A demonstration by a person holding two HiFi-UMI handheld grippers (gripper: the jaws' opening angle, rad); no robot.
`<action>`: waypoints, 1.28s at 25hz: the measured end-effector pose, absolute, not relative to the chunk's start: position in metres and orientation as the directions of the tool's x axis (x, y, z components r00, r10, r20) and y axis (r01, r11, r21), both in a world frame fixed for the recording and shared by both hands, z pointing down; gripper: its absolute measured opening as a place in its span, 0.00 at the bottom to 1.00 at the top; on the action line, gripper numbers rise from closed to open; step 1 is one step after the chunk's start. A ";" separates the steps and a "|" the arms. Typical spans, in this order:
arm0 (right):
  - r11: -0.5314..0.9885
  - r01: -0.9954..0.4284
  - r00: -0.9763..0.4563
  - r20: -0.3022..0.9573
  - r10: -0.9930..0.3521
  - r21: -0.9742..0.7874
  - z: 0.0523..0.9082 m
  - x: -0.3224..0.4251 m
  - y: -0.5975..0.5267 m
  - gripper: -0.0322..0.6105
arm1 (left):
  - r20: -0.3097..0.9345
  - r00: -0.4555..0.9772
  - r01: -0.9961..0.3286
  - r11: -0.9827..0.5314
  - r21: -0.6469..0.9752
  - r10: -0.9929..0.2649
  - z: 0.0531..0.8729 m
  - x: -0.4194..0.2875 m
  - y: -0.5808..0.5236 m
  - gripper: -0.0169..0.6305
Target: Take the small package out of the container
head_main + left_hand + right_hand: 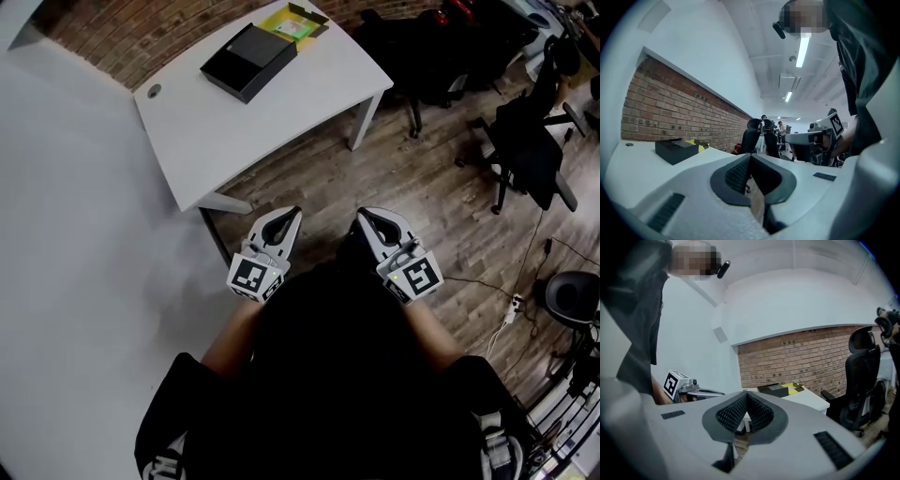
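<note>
The person stands at the near side of the white table (246,131) and holds 2 grippers level in front of the body, both short of the table's near edge and above the wooden floor (441,220). The left gripper (295,213) has its jaws closed together with nothing between the pads; its own view (750,158) confirms the ribbed pads meet at the tips. The right gripper (362,215) is in the same condition: jaws fully together and empty, as its own view (746,398) shows. The 2 grippers are near each other, side by side, not touching. The black container (249,60) lies flat near the table's far edge, towards the far right corner, well apart from both grippers. A yellow-green flat pack (294,21) lies just beside the container at that corner. The container's inside is not visible from any view. A brick wall (141,28) runs behind the table, and black office chairs (527,141) stand to its right.
</note>
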State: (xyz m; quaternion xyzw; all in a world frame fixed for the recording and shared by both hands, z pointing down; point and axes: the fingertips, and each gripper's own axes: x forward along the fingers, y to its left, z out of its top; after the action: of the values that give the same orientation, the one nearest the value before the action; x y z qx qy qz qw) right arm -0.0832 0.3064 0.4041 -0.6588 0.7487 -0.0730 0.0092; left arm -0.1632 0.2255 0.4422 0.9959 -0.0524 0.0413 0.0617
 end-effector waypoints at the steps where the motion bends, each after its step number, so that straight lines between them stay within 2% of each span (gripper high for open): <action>1: 0.132 -0.983 -0.142 0.075 -0.987 -0.127 0.402 -0.076 0.300 0.06 | 0.094 0.990 -0.117 -0.986 0.115 -0.106 0.441 -0.157 0.219 0.05; 8: 0.122 -0.984 -0.131 0.063 -0.989 -0.126 0.392 0.002 0.271 0.06 | 0.094 0.988 -0.126 -0.990 0.070 -0.119 0.419 -0.085 0.190 0.05; 20: 0.203 -0.970 -0.209 0.031 -0.977 -0.134 0.388 0.109 0.237 0.06 | 0.085 0.981 -0.175 -0.984 0.028 -0.172 0.398 0.025 0.152 0.05; 32: 0.254 -0.946 -0.273 0.074 -0.959 -0.202 0.416 0.146 0.179 0.06 | 0.127 0.963 -0.244 -0.968 0.051 -0.236 0.415 0.057 0.088 0.05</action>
State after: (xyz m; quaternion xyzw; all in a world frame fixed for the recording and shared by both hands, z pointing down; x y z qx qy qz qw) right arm 0.1460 0.1792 0.4159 -0.6020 0.7911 -0.1035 0.0321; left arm 0.0575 0.0883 0.4145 0.9903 -0.1212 0.0600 0.0329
